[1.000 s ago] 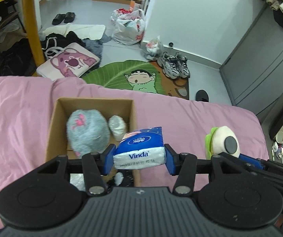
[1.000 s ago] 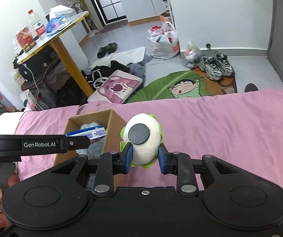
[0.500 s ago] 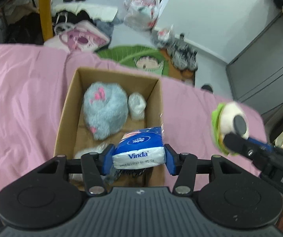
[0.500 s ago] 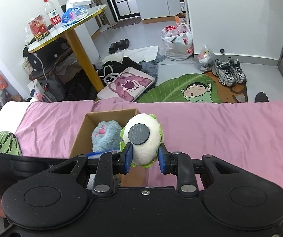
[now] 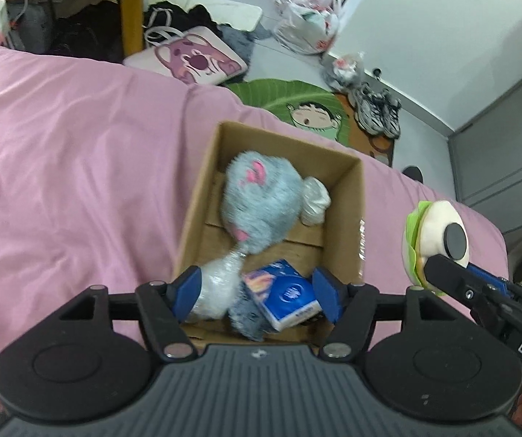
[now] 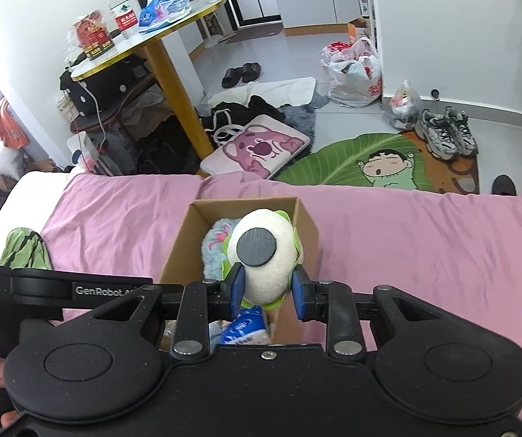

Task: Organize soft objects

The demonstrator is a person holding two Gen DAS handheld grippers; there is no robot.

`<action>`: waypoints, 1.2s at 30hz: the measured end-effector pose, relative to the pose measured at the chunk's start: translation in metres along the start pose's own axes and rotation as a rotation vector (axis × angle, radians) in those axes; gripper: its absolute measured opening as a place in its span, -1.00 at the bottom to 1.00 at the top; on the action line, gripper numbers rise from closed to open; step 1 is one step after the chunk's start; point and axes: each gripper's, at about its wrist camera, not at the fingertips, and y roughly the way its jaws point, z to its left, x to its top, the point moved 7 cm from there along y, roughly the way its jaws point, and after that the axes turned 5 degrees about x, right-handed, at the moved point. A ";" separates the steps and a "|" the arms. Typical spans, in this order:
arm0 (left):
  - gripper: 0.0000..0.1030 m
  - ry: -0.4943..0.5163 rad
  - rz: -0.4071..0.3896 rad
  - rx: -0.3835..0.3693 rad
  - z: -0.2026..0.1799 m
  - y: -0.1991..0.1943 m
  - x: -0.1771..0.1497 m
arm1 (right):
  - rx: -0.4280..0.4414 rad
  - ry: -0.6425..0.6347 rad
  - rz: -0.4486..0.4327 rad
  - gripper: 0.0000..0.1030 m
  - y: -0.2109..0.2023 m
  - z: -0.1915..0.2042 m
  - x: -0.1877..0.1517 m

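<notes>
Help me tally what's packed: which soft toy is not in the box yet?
The white-and-green plush, clamped in the right gripper; the grey fluffy toy already lies inside the cardboard box.

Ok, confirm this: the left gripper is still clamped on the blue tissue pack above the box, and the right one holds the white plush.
Wrong on the clamp. The left wrist view shows the left gripper open, with the tissue pack lying loose inside the box. The rest is right: the right gripper holds the white plush.

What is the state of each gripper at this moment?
Left gripper: open, holds nothing; tissue pack lies in the box.
Right gripper: shut on the plush toy.
</notes>
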 end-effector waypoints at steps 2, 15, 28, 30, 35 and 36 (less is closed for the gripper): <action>0.43 -0.012 -0.010 0.010 0.005 -0.003 0.002 | 0.011 0.006 0.001 -0.27 0.002 0.003 0.002; 0.80 0.046 -0.028 0.052 0.005 -0.020 0.003 | 0.009 0.060 0.004 0.04 -0.012 -0.010 -0.005; 0.99 0.104 -0.102 0.037 -0.020 -0.054 -0.005 | 0.009 0.081 -0.030 0.59 -0.055 -0.032 -0.012; 0.99 0.115 -0.113 0.034 -0.025 -0.061 -0.008 | 0.012 0.085 -0.034 0.72 -0.063 -0.034 -0.013; 0.99 0.120 -0.138 0.030 -0.031 -0.074 -0.016 | 0.010 0.098 -0.051 0.93 -0.084 -0.044 -0.017; 0.99 0.125 -0.144 0.029 -0.033 -0.077 -0.018 | 0.013 0.099 -0.054 0.97 -0.088 -0.045 -0.018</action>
